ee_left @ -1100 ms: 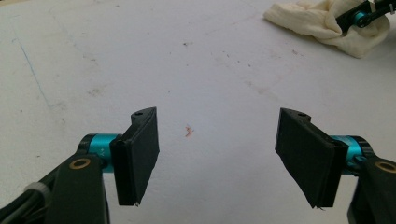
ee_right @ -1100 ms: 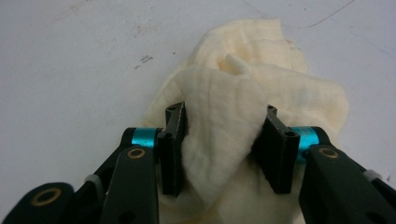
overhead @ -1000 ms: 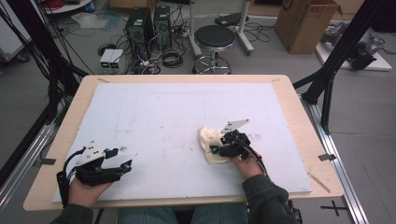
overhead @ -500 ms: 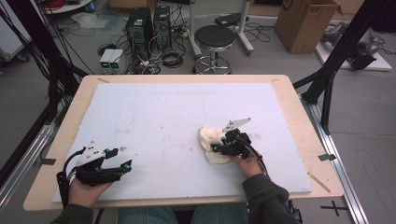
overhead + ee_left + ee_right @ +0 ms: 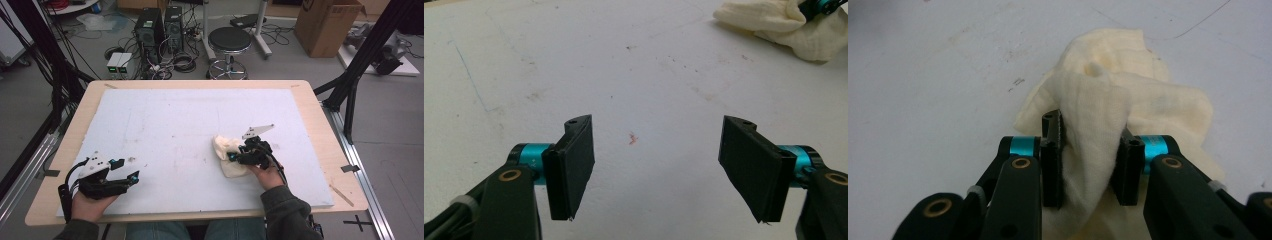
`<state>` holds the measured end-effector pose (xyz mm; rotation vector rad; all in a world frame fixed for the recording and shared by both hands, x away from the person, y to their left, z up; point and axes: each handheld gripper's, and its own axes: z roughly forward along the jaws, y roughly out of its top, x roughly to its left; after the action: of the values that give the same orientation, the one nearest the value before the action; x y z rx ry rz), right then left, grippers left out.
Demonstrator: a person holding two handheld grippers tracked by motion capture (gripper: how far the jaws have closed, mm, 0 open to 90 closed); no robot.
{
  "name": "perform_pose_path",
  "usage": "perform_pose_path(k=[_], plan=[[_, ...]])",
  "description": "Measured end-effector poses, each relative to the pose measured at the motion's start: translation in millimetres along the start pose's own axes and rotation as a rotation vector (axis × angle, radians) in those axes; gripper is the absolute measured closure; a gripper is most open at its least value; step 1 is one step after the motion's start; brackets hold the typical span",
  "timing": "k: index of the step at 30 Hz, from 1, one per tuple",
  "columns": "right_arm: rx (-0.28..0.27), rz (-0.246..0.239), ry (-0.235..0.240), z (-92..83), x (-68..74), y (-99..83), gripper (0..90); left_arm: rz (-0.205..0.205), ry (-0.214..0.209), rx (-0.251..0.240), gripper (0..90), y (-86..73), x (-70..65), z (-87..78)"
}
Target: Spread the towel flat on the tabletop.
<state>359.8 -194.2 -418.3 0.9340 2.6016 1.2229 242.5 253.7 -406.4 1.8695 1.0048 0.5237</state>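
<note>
A crumpled cream cloth (image 5: 225, 149) lies on the white board (image 5: 175, 120), right of centre. My right gripper (image 5: 233, 157) sits at its right side, held by a hand from the near edge. In the right gripper view a raised fold of the cloth (image 5: 1108, 100) is pinched between the two black pads of the gripper (image 5: 1092, 125); the jaws have just been closing on it. My left gripper (image 5: 126, 170) rests near the front left corner. Its jaws (image 5: 656, 145) stand wide apart over bare board with nothing between them. The cloth (image 5: 784, 20) shows far off at that view's top right.
The board covers a wooden table (image 5: 320, 115) and carries faint stains and pen marks, with a small red spot (image 5: 632, 138) ahead of the left gripper. Beyond the far edge stand a stool (image 5: 229, 42), computer towers (image 5: 157, 27) and cables.
The right gripper's jaws have drawn in on the cloth fold, and the hand shifted only slightly. The left hand and gripper have stayed put.
</note>
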Motion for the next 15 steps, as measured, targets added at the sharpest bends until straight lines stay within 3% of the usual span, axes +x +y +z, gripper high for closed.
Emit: perform_pose_path(k=[8,15], plan=[[-0.055,-0.012,0.008,-15.4,7.0,15.9,71.3,0.000,0.003,-0.002,30.8,-0.1,-0.1,-0.7],[-0.064,-0.033,0.018,-20.7,16.3,28.8,71.3,-0.003,0.006,-0.006,30.8,-0.1,0.7,-1.4]])
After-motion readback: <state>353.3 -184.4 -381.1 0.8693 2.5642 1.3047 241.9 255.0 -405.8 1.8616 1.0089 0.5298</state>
